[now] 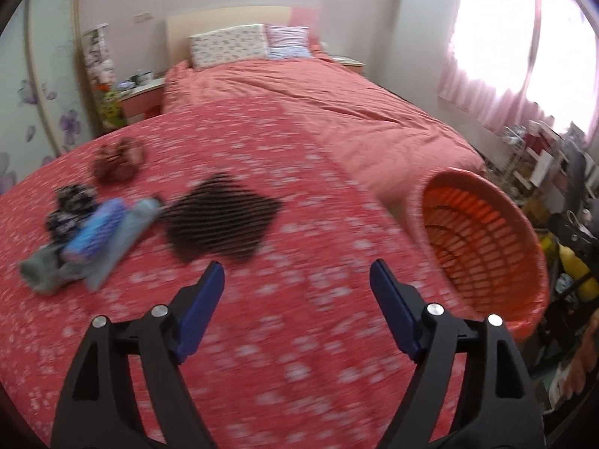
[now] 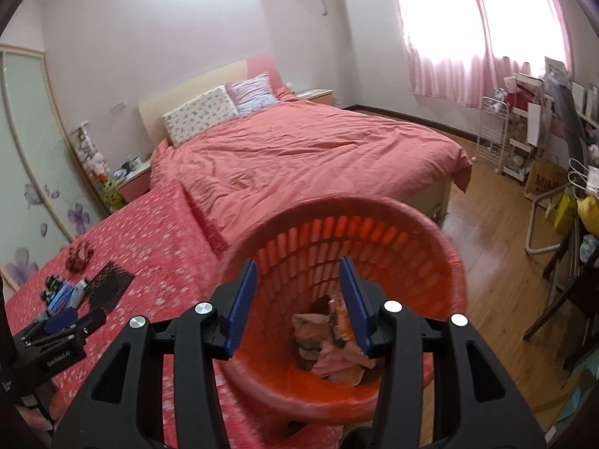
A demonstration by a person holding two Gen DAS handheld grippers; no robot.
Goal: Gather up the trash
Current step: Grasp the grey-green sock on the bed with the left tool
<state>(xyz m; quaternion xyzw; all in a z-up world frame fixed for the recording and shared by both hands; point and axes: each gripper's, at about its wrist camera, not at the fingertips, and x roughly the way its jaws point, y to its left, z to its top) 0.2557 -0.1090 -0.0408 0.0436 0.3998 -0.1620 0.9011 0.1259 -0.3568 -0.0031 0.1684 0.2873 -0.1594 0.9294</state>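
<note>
Now the empty left gripper [image 1: 295, 273], jaws wide apart, faces the dark striped flat cloth piece [image 1: 224, 220] just ahead-left on the red flowered bedspread [image 1: 299, 336]; the right gripper [image 2: 299, 299], half apart, holds nothing over the orange plastic slotted basket [image 2: 441, 247].

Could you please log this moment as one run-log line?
left hand-held gripper: open, empty | right hand-held gripper: open over orange basket | items on bed

Basket [image 2: 374, 232] on bed [image 2: 299, 149] edge; scraps [image 2: 329, 344] inside; clutter [image 1: 105, 224] left.
</note>
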